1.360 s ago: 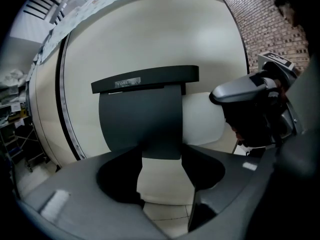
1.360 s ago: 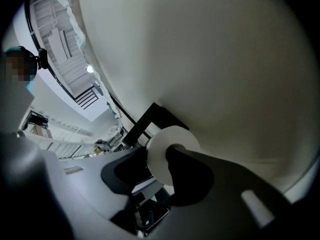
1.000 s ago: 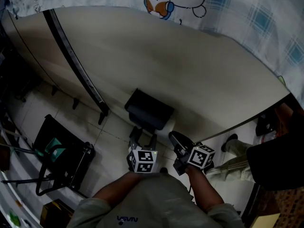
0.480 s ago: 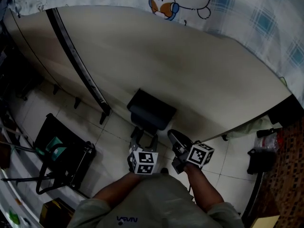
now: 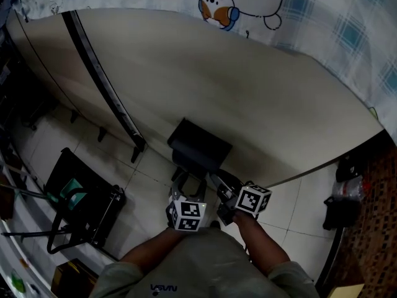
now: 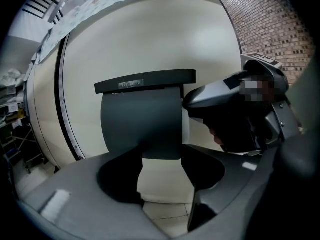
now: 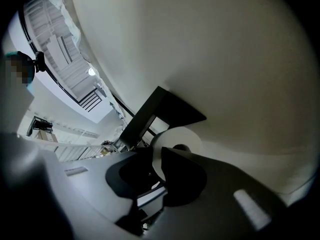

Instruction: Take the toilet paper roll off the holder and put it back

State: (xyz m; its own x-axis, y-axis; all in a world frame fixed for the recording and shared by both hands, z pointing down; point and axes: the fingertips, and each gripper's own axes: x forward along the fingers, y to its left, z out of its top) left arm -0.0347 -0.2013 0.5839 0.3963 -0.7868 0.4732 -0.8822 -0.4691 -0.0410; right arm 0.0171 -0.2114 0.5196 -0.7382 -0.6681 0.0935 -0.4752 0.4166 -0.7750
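Note:
A black toilet paper holder [image 5: 198, 144] is fixed on the cream wall; its flat lid [image 6: 145, 86] lies over the dark front [image 6: 140, 124]. The white toilet paper roll [image 7: 177, 139] shows end-on in the right gripper view, and only its edge [image 6: 185, 126] shows in the left gripper view. My right gripper [image 5: 214, 177] is at the holder's right end, shut on the roll's wall [image 7: 159, 166], with one jaw at the core hole. My left gripper [image 5: 188, 180] hangs just below the holder, open [image 6: 162, 184], with nothing held.
A black rail [image 5: 102, 85] runs down the wall at the left. A black folding rack [image 5: 80, 203] stands on the tiled floor at the lower left. A dark bag [image 5: 338, 210] lies at the right. A checked curtain [image 5: 322, 17] hangs above.
My right gripper has moved left and up to the holder's right end. The left gripper has barely moved. A person's leg at the right edge is gone from view.

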